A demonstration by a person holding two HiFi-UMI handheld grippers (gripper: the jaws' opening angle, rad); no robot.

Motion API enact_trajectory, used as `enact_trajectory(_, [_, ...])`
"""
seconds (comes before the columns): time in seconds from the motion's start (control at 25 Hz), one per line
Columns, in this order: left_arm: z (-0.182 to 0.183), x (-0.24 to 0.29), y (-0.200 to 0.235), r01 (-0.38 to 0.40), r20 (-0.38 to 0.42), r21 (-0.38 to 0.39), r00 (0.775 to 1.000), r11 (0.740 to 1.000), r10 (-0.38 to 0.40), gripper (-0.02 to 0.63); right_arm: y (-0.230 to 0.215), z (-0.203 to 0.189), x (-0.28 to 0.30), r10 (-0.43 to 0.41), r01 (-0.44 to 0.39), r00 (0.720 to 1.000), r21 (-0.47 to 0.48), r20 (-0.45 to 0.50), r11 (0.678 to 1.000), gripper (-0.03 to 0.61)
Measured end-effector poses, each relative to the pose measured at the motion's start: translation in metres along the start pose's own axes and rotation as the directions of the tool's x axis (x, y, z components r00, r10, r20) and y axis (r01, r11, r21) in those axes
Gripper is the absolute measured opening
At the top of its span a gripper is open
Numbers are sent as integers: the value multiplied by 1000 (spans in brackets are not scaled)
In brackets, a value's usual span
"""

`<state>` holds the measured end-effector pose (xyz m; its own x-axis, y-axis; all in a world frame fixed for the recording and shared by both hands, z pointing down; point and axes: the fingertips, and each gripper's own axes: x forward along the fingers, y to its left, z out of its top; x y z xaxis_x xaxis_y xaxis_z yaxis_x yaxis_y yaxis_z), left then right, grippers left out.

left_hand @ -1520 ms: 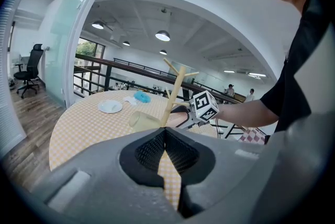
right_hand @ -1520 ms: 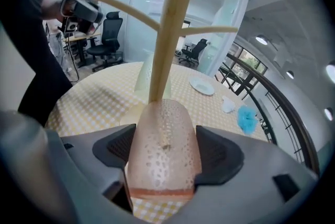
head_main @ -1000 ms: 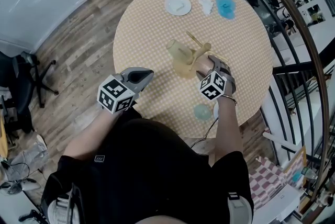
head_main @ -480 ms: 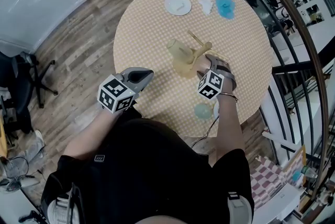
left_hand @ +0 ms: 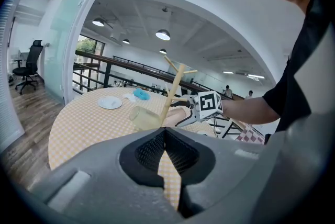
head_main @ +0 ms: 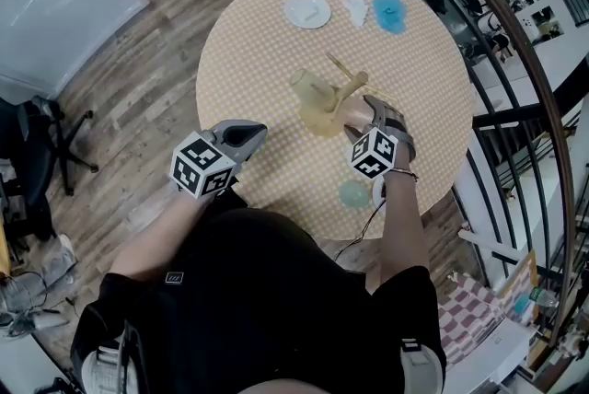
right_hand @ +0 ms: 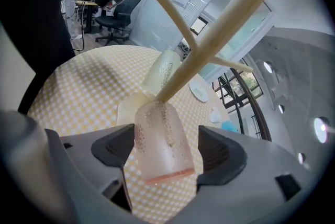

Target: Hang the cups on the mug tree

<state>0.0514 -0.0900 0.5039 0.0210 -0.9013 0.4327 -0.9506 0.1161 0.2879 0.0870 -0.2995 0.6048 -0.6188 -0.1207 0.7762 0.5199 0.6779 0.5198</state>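
— At the middle of the round checked tabletop [head_main: 248,42], what stands?
— The wooden mug tree [head_main: 348,86], its pale base on the cloth. A yellow cup [head_main: 308,88] hangs tilted on one of its pegs, on the side away from the right claw.
— And the right claw [head_main: 363,114]?
— It comes in from the near right and points steeply down at the foot of the tree. Its own view shows the jaws set wide, with a frosted pink cup [right_hand: 159,139] clamped between the pads. The cup is lifted off the cloth and tilted, its far end just in front of the tree's stem and base.
— Is that cup on a peg?
— No. It sits low beside the stem, with the pegs higher up.
— The left claw [head_main: 247,133]?
— Jaws pressed together, nothing between them. It hovers over the near left edge of the tabletop, well apart from the tree and pointing across towards it.
— Any other cups?
— A pale teal cup [head_main: 354,194] stands near the edge closest to the person, just beside the right wrist.
— And the far side?
— A white plate [head_main: 306,11], a small white thing [head_main: 355,8] and a bright blue thing [head_main: 390,12] lie in a row, well apart from the tree. What the last two are I cannot tell.
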Motion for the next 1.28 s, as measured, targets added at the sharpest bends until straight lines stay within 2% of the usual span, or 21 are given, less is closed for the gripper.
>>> enact_trajectory(0.12, [1, -1, -2, 11, 1, 8, 1000, 1000, -11, 6, -4, 5, -12, -41, 41, 999, 15, 21, 999, 377])
enact_trajectory(0.48, [0, -1, -3, 67, 1, 29, 998, 997, -67, 6, -19, 18, -60, -172, 148, 979, 200, 106, 968, 377])
enact_trajectory(0.68, [9, -4, -5, 131, 16, 71, 991, 989, -132, 6, -18, 27, -89, -237, 187, 964, 325, 120, 927, 376])
enact_trajectory(0.84, [17, -13, -4, 194, 32, 119, 980, 974, -199, 6, -13, 41, -110, -293, 208, 947, 445, 130, 871, 376])
enact_trajectory(0.92, [20, -16, -4, 245, 32, 117, 968, 962, -250, 6, -10, 53, -121, -331, 205, 932, 537, 149, 818, 376])
enact_trajectory(0.96, [22, -17, -5, 279, 32, 113, 958, 954, -284, 6, -9, 59, -128, -356, 200, 921, 593, 158, 780, 374])
enact_trajectory(1.04, [29, -20, -8, 345, 52, 108, 935, 932, -352, 6, -6, 69, -145, -414, 184, 895, 705, 169, 685, 374])
enact_trajectory(1.16, [47, -31, -10, 391, 126, 138, 904, 910, -408, 6, 4, 85, -169, -501, 140, 848, 839, 172, 525, 360])
enact_trajectory(1.24, [60, -38, -12, 413, 162, 171, 884, 895, -439, 5, 10, 96, -182, -546, 109, 819, 886, 176, 451, 339])
enact_trajectory(1.28, [66, -41, -14, 426, 173, 185, 873, 886, -456, 5, 14, 101, -188, -560, 99, 809, 897, 179, 430, 325])
